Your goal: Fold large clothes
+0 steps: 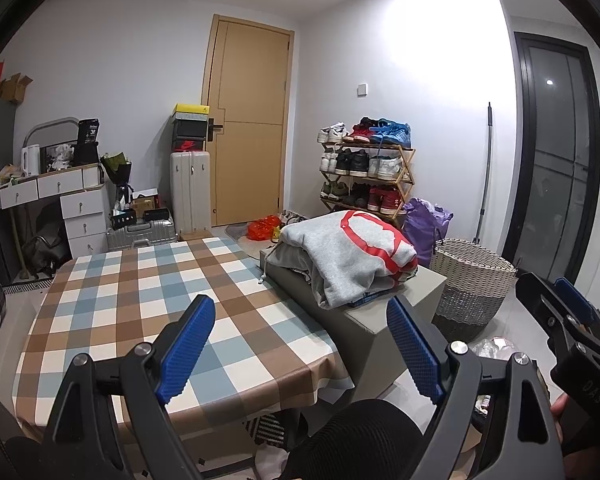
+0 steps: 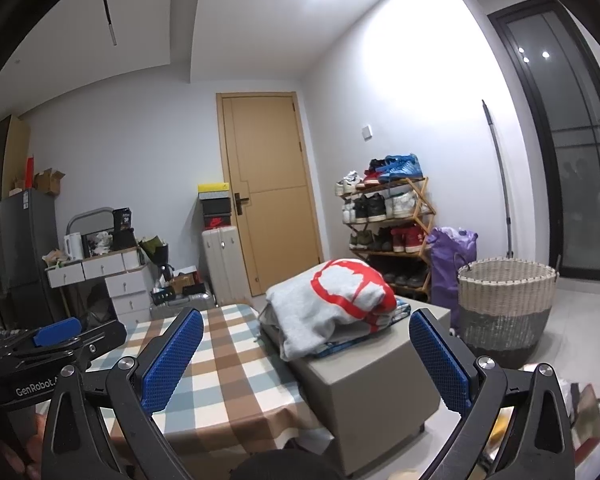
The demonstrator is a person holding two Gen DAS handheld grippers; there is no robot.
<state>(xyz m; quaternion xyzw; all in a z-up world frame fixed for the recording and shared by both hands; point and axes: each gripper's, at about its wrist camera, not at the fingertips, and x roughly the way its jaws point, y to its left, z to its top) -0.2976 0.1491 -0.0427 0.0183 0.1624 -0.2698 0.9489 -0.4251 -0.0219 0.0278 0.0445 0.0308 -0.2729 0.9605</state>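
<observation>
We hold our left tongs (image 1: 300,348) spread wide with nothing between the blue pads (image 1: 188,350), hovering over the near part of the checked tabletop (image 1: 140,300). Our right tongs (image 2: 306,360) are also spread apart and empty, just to the right of the left ones. The grey sweatshirt (image 1: 352,258) with a red print lies in a loose pile with other clothes on a grey box-shaped stool (image 1: 376,332), ahead of both tongs and beside the tabletop's right edge; neither pair touches it. Beyond the right tongs and further right stands a woven basket (image 2: 506,304) on the floor, and behind the pile a shoe rack (image 2: 388,216) leans by the wall.
</observation>
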